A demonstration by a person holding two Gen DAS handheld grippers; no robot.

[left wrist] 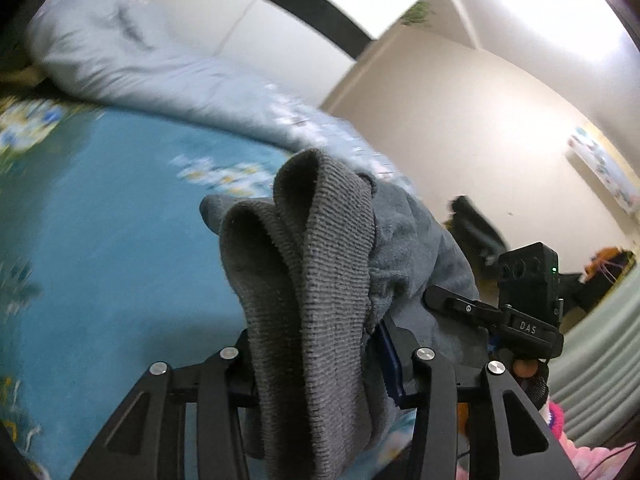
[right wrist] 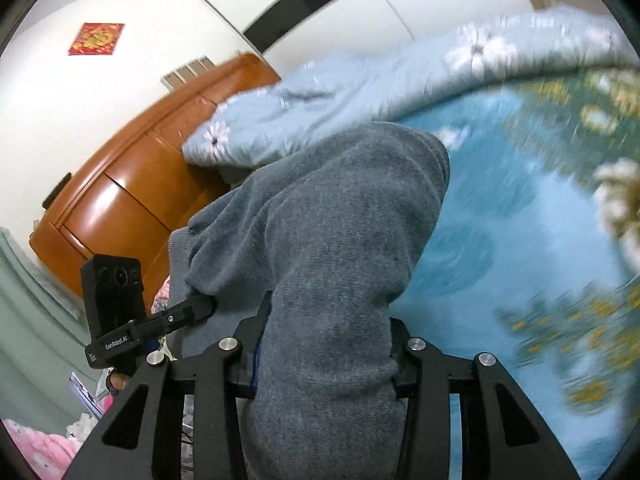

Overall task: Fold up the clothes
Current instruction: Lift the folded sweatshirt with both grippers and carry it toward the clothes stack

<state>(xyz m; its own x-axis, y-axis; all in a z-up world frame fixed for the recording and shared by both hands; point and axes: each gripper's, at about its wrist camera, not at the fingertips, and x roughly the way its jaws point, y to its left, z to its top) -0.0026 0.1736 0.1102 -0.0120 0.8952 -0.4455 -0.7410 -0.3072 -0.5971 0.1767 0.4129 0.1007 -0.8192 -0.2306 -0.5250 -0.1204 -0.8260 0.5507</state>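
Fingertips of both claws were hidden: the grey garment bulged up out of each one and covered the pads, so I judged closure only from the fabric squeezed between the finger frames. Background was motion-smeared in both views, and the floral print on the blue bedsheet was mostly streaks. My left claw was clamped on a bunched ribbed band of the garment, folded into two humps standing above the fingers; whether that band was a cuff or a hem, I couldn't tell. The softer fleece body of the garment trailed off to the right of it, toward the right claw's camera block, visible at the right edge of the left wrist view. My right claw was clamped on a thick roll of the same grey fleece, which rose up and blocked most of the middle of that view. The left claw's camera block showed at lower left there, with fabric stretched between the two units. The garment was held up off the bed, with the blue sheet visible past and below it; how much of it hung below was cut off by the frame bottoms. A pale blue floral duvet lay heaped along the far side of the bed. An orange wooden headboard sat behind the duvet in the right wrist view. Something pink was at the lower left corner, too cropped to identify.
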